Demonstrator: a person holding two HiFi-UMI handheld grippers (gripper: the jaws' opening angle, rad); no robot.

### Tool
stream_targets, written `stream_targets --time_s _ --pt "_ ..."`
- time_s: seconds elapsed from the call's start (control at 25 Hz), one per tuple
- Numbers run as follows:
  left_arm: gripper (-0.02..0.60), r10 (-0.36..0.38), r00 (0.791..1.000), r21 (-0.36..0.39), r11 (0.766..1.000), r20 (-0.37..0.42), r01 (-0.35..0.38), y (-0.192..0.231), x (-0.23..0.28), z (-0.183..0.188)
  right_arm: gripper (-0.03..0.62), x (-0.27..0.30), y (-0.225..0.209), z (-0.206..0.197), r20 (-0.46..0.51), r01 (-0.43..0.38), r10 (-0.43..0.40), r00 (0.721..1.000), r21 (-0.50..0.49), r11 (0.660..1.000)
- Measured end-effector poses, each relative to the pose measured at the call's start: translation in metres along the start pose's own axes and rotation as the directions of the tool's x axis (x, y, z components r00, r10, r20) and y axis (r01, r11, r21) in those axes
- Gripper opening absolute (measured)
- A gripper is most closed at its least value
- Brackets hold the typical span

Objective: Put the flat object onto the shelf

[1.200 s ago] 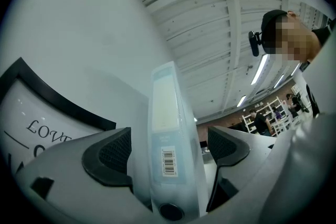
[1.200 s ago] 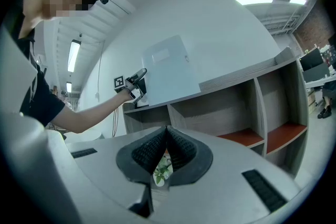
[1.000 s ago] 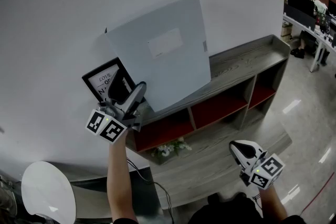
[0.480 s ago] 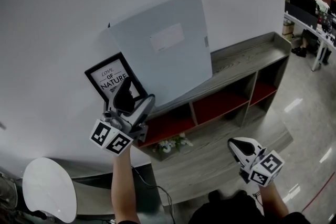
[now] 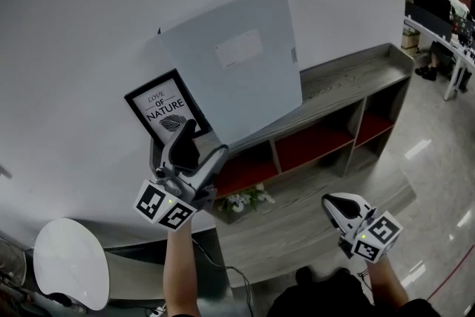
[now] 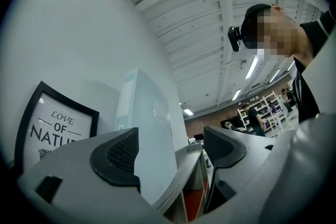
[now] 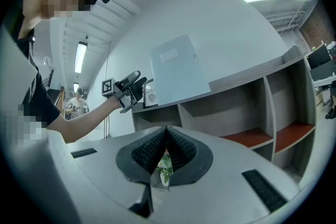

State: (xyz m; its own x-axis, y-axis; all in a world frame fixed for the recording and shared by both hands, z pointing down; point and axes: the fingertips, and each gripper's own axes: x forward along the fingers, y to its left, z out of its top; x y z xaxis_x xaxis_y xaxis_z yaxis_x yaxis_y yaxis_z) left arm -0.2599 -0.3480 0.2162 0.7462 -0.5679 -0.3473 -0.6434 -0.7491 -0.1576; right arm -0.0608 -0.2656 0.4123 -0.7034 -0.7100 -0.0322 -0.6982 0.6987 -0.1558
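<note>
The flat object is a black-framed picture [image 5: 167, 113] with the print "LOVE OF NATURE". It stands on top of the grey wooden shelf [image 5: 349, 82] and leans on the white wall, beside a large pale grey panel [image 5: 237, 70]. My left gripper [image 5: 202, 143] hovers just below and in front of the picture, apart from it. Its jaws are wide and closing, with nothing between them. In the left gripper view the picture [image 6: 50, 128] sits left of the jaws. My right gripper [image 5: 334, 206] hangs low at the right, shut and empty.
The shelf has open compartments with red floors. A small bunch of white flowers [image 5: 241, 203] sits in the lower left one. A white round seat [image 5: 70, 271] and a cable lie at the lower left. Office desks [image 5: 445, 18] stand far right.
The left gripper has drawn back and down from the picture, uncovering its lower part. The picture stays leaning on the wall. The right gripper has hardly moved.
</note>
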Motion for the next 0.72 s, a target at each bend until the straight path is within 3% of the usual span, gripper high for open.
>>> stream_targets --time_s 0.52,0.72 --pt "0.262 0.011 1.0 0.008 1.0 -0.014 -0.011 -0.046 -0.017 -0.023 0.014 -0.004 0.001 -0.005 -0.008 0.006 -0.006 1.0 -0.002 1.0" --pt "0.207 0.02 0.998 -0.005 1.0 -0.053 -0.021 -0.061 -0.024 -0.038 0.014 -0.004 0.004 -0.01 -0.015 0.006 -0.006 1.0 0.004 1.0"
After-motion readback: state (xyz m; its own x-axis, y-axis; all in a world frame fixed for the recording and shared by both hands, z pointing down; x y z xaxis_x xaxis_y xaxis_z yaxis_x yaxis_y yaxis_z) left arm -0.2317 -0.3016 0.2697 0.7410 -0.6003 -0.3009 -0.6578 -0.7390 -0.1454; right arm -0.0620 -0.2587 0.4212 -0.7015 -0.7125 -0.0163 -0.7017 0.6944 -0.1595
